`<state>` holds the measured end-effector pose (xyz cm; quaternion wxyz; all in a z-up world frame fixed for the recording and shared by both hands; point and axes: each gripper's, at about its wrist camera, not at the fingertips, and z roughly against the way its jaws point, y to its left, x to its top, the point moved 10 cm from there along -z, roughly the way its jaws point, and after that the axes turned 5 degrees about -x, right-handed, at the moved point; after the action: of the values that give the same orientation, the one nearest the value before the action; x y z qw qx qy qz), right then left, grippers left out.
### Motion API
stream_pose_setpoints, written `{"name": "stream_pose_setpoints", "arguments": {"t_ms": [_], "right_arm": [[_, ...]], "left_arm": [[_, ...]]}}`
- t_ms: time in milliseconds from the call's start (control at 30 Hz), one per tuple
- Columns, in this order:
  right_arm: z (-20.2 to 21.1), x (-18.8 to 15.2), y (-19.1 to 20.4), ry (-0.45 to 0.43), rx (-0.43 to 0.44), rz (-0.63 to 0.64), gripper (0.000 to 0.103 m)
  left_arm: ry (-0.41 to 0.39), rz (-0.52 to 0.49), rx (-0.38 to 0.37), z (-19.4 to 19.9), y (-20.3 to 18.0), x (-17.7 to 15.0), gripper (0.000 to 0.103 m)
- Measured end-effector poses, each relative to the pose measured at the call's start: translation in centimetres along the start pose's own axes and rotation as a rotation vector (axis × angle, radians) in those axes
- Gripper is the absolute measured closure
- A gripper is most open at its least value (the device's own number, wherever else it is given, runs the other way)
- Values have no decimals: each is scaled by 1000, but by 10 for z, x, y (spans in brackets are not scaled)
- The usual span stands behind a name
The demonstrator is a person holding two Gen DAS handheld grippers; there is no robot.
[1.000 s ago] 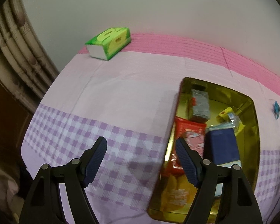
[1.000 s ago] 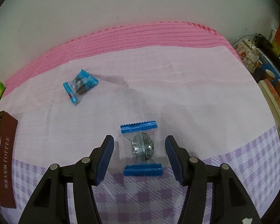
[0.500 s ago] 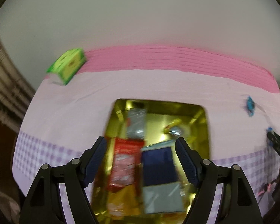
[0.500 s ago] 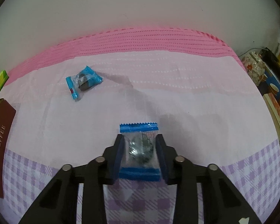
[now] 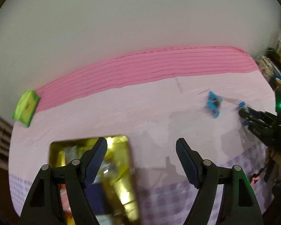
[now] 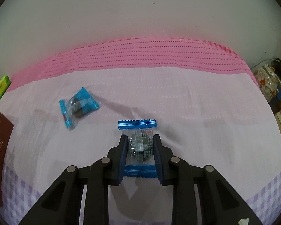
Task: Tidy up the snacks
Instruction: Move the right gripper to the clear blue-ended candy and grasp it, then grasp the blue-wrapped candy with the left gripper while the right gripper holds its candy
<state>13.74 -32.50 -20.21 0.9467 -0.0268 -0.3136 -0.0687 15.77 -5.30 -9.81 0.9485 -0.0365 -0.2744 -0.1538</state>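
Observation:
My right gripper (image 6: 140,142) is shut on a clear candy packet with blue ends (image 6: 139,146), its pads pressing both sides over the pink cloth. A second blue candy packet (image 6: 78,106) lies on the cloth to the upper left; the left wrist view shows this packet (image 5: 213,105) at the right, near my right gripper (image 5: 242,112). My left gripper (image 5: 141,159) hangs open with nothing between its fingers, to the right of the gold tin (image 5: 125,172), which holds several snacks. The tin's brown TOFFEE side (image 6: 0,150) shows at the left edge of the right wrist view.
A green tissue box (image 5: 26,108) sits at the back left against the grey wall. The cloth has a pink band at the back and purple checks in front. Cluttered shelves with a jar (image 6: 266,82) stand past the table's right end.
My right gripper closed on the candy packet and lifted it slightly. My left gripper swept right, so the gold tin slid from right of its fingers to the left.

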Motion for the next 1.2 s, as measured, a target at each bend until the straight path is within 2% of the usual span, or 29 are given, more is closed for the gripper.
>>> {"name": "stream_pose_setpoints", "arguments": {"t_ms": [167,467,600,867,1000,1133,1200], "right_arm": [[-7,9,-7,-16,-20,6,78],[-8,14,-10,-35,-27,5,78],[-9,14,-11,-35,-30,6,78],[-9,14,-10,-35,-27,2,78],[-9,14,-11,-35,-26,1,78],[-9,14,-11,-35,-26,0,78],[-9,14,-11,-36,-26,1,78]], "left_arm": [[-4,-27,-58,-25,-36,20,27],[-24,-149,-127,-57,-97,41,27],[18,-186,-182,-75,-116,40,27],[62,-205,-209,-110,-140,42,27],[73,-205,-218,-120,-145,47,30],[84,-189,-230,-131,-146,49,39],[103,-176,-227,-138,-145,48,46]]}}
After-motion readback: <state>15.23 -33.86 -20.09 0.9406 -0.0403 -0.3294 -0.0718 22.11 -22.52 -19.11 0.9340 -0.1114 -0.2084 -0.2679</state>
